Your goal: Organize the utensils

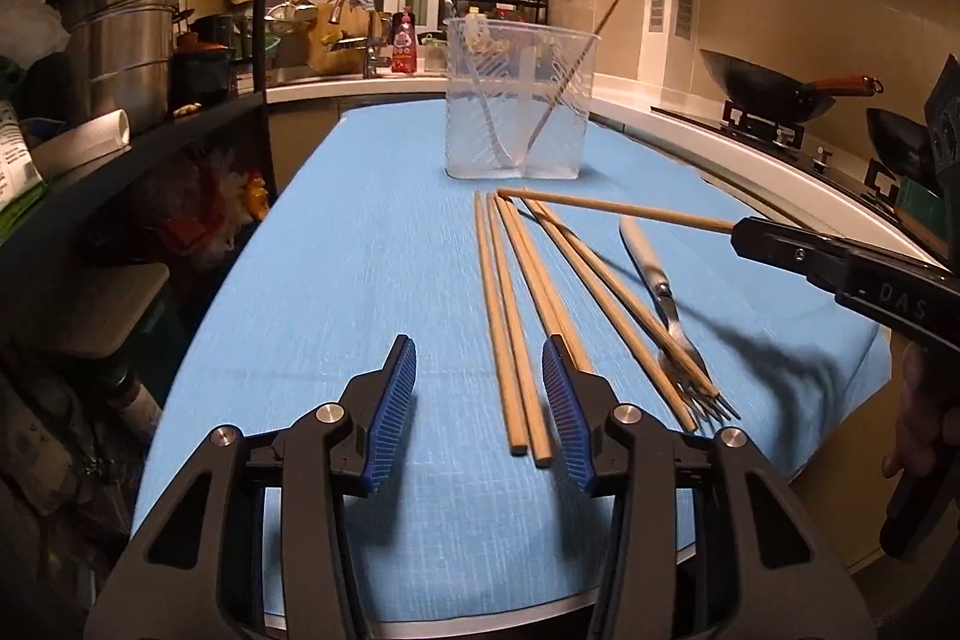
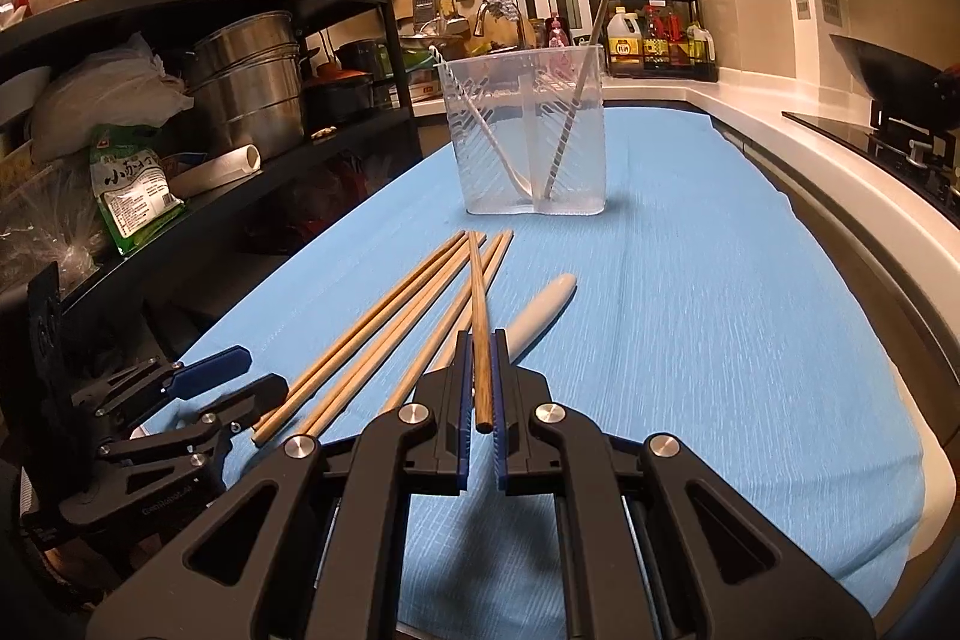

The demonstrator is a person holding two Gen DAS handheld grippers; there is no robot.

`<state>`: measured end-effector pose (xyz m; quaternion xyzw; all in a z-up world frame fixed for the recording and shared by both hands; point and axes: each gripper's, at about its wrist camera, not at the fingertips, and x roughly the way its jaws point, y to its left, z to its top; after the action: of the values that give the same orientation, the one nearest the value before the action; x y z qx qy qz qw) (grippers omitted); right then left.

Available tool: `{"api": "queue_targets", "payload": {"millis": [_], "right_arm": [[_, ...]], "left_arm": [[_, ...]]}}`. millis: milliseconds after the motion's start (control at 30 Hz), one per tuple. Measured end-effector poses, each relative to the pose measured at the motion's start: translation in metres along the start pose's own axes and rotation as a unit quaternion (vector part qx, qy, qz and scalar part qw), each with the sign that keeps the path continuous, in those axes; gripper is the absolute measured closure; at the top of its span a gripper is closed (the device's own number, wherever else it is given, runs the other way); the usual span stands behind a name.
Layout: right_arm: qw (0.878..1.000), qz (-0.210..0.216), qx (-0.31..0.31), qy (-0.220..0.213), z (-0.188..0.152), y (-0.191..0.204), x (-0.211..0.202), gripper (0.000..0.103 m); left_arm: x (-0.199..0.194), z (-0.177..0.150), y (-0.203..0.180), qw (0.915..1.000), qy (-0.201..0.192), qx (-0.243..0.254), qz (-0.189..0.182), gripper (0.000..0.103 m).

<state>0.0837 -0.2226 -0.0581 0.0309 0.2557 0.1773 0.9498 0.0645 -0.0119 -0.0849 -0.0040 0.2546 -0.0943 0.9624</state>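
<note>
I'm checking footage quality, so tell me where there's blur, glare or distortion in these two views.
Left wrist view: the right gripper holding a chopstick casts a smeared shadow by the fork; fisheye bends the blue cloth edges. Right wrist view: the held chopstick looks sharp, window lights flare above the clear holder, and the left gripper sits dim at the frame edge.

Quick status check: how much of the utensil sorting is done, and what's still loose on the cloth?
Done: the clear holder already has one chopstick and a white-handled utensil standing in it. In hand: the right gripper is shut on another chopstick, lifted off the cloth. Left: several chopsticks and a fork lie on the blue cloth; the left gripper is open and holds nothing.
</note>
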Motion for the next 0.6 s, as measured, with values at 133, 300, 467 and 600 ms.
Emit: {"api": "queue_targets", "payload": {"millis": [133, 300, 467, 600], "right_arm": [[1.000, 0.000, 0.004, 0.000, 0.000, 0.000, 0.000, 0.097], [1.000, -0.001, 0.005, 0.008, -0.005, 0.000, 0.001, 0.097], [1.000, -0.003, 0.007, 0.008, -0.005, -0.001, 0.001, 0.097], [1.000, -0.002, 0.011, 0.007, -0.005, -0.002, 0.002, 0.097]], "left_arm": [[0.011, -0.003, 0.004, 0.9999, 0.011, 0.004, 0.009, 0.059], [0.014, -0.006, 0.001, 0.9998, 0.008, 0.016, 0.007, 0.059], [0.014, -0.013, -0.004, 0.9995, -0.001, 0.026, 0.017, 0.060], [0.019, -0.007, -0.003, 0.9995, 0.001, 0.029, 0.009, 0.066]]}}
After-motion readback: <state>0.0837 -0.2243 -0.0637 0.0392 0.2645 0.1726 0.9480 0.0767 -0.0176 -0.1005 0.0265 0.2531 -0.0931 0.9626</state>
